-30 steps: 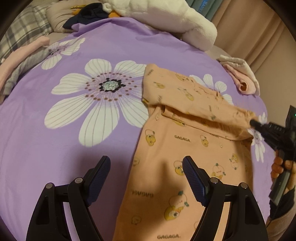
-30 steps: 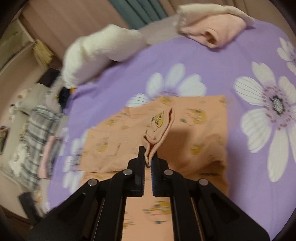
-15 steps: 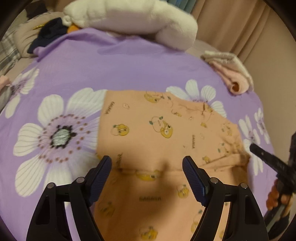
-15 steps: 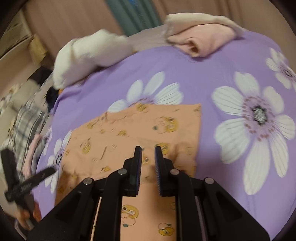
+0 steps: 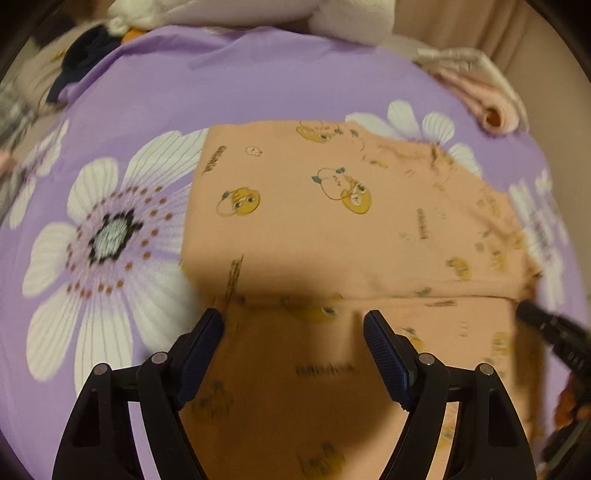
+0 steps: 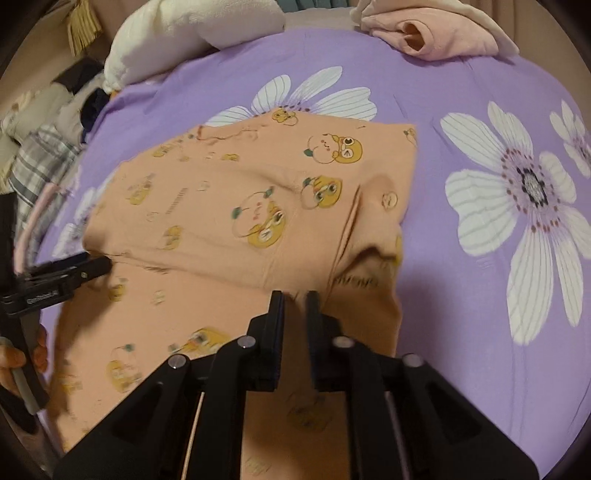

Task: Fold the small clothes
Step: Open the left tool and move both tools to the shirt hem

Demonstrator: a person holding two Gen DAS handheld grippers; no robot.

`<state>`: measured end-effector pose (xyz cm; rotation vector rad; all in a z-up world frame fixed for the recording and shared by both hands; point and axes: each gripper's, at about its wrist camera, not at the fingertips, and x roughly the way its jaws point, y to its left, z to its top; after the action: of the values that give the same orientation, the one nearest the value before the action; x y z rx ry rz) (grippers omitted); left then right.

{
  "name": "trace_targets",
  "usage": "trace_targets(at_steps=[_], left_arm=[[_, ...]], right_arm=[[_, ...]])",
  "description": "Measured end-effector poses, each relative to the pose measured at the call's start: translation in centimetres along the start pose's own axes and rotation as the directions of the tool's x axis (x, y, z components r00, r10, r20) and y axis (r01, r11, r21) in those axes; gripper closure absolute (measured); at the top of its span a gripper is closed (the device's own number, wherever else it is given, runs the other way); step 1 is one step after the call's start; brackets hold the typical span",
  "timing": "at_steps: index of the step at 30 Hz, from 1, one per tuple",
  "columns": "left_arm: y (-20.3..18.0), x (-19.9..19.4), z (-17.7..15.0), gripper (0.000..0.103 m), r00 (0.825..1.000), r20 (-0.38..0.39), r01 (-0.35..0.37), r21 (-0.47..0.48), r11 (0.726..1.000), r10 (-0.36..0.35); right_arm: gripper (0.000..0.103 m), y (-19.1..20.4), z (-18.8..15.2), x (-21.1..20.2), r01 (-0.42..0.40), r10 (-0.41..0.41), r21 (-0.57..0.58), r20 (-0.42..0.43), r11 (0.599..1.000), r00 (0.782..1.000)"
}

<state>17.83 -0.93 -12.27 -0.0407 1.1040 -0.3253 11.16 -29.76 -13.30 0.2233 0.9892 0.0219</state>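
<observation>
A small peach garment (image 5: 332, 236) with duck prints lies on the purple flowered bedspread (image 5: 258, 81), its far part folded over the near part. It also shows in the right wrist view (image 6: 229, 206). My left gripper (image 5: 293, 326) is open, just above the garment near the fold edge, holding nothing. My right gripper (image 6: 294, 302) has its jaws a narrow gap apart, empty, at the fold edge. Its tip shows in the left wrist view (image 5: 543, 321), and the left gripper's tip shows in the right wrist view (image 6: 74, 273).
A folded pink and cream garment (image 6: 436, 33) lies at the bed's far edge. A white plush pillow (image 6: 192, 33) and dark clothes (image 5: 88, 55) lie at the far left. Plaid fabric (image 6: 40, 166) lies off the left side.
The right gripper let go of the garment's sleeve, which now lies flat on the fold. Both grippers moved closer over the garment; the left stayed open.
</observation>
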Motion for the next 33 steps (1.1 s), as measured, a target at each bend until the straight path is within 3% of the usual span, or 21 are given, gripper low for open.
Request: trace_targets(at_steps=[2, 4, 6, 7, 14, 18, 23, 26, 31, 33], left_arm=[[0.8, -2.1, -1.1, 0.024, 0.999, 0.016, 0.04, -0.026, 0.999, -0.04], [1.3, -3.6, -2.1, 0.024, 0.998, 0.027, 0.062, -0.046, 0.997, -0.061], [2.9, -5.7, -3.9, 0.022, 0.995, 0.037, 0.096, -0.083, 0.992, -0.093], [3.8, -6.4, -4.8, 0.019, 0.994, 0.039, 0.101, -0.102, 0.99, -0.098], [8.0, -8.8, -10.8, 0.018, 0.989, 0.021, 0.146, -0.22, 0.964, -0.145], [8.9, -8.9, -13.0, 0.018, 0.963, 0.021, 0.264, -0.279, 0.923, -0.269], [8.8, -8.8, -14.4, 0.018, 0.914, 0.032, 0.396, -0.294, 0.87, -0.406], [8.3, -8.1, -14.2, 0.018, 0.902, 0.018, 0.42, -0.278, 0.864, -0.432], [7.6, -6.2, -11.8, 0.018, 0.857, 0.012, 0.497, -0.287, 0.819, -0.515], [7.4, -5.6, -11.1, 0.018, 0.85, 0.008, 0.506, -0.293, 0.811, -0.527]], right_arm=[[0.084, 0.0, -1.0, -1.8, -0.04, 0.04, 0.006, 0.026, 0.999, 0.999], [0.073, -0.2, -2.4, -3.8, -0.078, 0.077, 0.014, 0.052, 0.997, 0.996], [0.053, -0.6, -3.8, -5.5, -0.099, 0.096, 0.033, 0.071, 0.995, 0.993], [0.05, -1.0, -4.6, -6.5, -0.107, 0.103, 0.048, 0.083, 0.993, 0.991], [0.046, -4.4, -10.1, -10.1, -0.16, 0.145, 0.164, 0.095, 0.973, 0.985], [0.046, -5.5, -13.1, -9.8, -0.171, 0.164, 0.218, 0.052, 0.961, 0.985], [0.046, -6.0, -15.7, -9.6, -0.285, 0.291, 0.278, 0.019, 0.917, 0.957], [0.046, -5.5, -16.7, -8.9, -0.345, 0.363, 0.292, -0.007, 0.892, 0.932], [0.046, -4.7, -16.6, -7.6, -0.375, 0.391, 0.299, 0.006, 0.878, 0.92], [0.046, -4.5, -16.0, -7.0, -0.392, 0.407, 0.306, 0.016, 0.868, 0.913]])
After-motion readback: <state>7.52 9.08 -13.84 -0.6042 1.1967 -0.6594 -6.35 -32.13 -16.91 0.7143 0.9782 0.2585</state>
